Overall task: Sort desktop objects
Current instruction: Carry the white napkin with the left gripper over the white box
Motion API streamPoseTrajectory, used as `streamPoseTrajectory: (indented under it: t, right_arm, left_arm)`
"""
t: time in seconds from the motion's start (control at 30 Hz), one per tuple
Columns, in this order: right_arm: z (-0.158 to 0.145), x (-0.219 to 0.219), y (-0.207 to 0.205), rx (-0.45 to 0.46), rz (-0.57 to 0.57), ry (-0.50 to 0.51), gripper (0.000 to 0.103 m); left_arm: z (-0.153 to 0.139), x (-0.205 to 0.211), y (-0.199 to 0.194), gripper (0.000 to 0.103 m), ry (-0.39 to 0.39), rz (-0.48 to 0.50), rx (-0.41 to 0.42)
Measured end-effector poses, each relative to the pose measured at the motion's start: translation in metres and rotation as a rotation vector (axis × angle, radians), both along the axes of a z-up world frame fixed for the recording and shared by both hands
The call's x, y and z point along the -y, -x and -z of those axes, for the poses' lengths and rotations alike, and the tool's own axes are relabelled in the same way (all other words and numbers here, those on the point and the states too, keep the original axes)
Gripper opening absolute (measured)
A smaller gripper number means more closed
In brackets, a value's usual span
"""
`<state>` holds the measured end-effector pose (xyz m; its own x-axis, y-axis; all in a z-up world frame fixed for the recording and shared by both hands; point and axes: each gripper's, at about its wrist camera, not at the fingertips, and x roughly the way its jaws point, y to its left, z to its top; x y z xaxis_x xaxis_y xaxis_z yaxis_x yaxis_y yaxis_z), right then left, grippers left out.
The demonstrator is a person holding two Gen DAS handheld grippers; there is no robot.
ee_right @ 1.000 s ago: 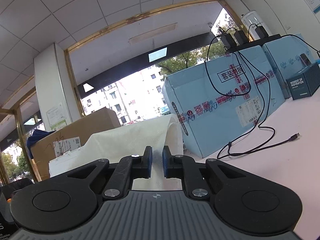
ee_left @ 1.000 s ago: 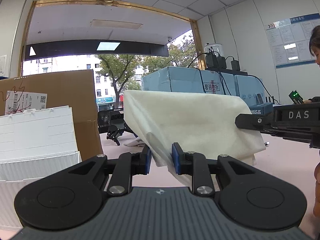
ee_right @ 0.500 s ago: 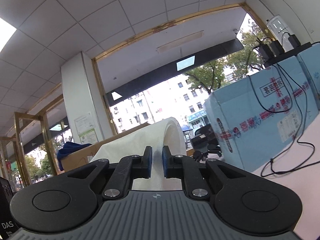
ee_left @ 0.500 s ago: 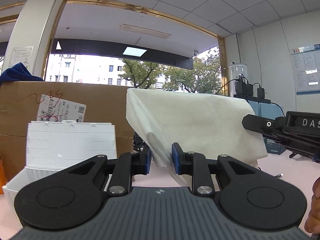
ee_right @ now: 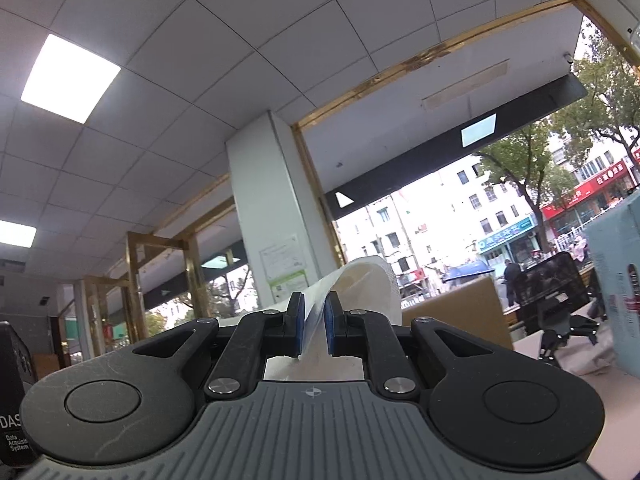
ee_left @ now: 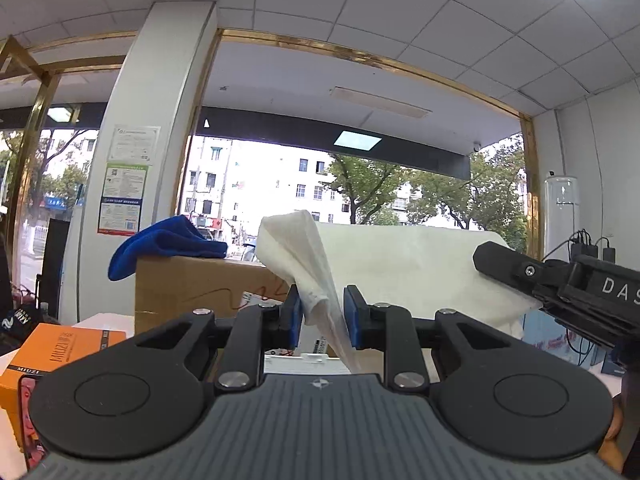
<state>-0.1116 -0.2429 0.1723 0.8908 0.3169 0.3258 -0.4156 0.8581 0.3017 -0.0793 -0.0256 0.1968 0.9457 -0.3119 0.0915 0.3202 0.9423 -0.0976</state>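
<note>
Both grippers pinch one white cloth, held up in the air.

L gripper (ee_left: 320, 316) clamps a bunched corner of the cloth (ee_left: 400, 264); R gripper (ee_right: 314, 326) nips the other edge, w/ the sheet spread betw. them. Orange box (ee_left: 60, 354) sits low at left, near the L gripper. Further back, a cardboard box (ee_left: 192, 292) w/ a blue rag (ee_left: 168, 246) on top. Behind that, pillar and window.
</note>
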Motion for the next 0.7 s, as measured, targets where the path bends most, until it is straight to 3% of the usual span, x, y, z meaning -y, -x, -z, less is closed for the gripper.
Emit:
streamPoseTrajectory:
  t: [0.13, 0.3, 0.47, 0.57, 0.7]
  right_arm:
    - [-0.013, -0.019, -0.012, 0.005, -0.037, -0.017, 0.011]
    - [-0.014, -0.027, -0.027, -0.059, -0.047, -0.007, 0.011]
    - [0.000, -0.020, -0.055, -0.214, 0.002, -0.019, 0.007]
    - [0.006, -0.011, -0.071, -0.315, 0.011, -0.060, 0.007]
    - [0.008, -0.019, -0.076, -0.385, 0.071, -0.043, 0.006]
  left_arm:
    - [-0.009, -0.026, -0.013, 0.021, 0.026, 0.021, -0.102]
    - [-0.003, -0.046, -0.051, 0.021, 0.085, 0.121, -0.316]
    - [0.019, -0.037, -0.087, 0.020, 0.053, 0.127, -0.464]
    - [0.032, -0.030, -0.106, 0.020, 0.050, 0.184, -0.585]
    - [0.048, -0.019, -0.118, 0.021, 0.016, 0.207, -0.664]
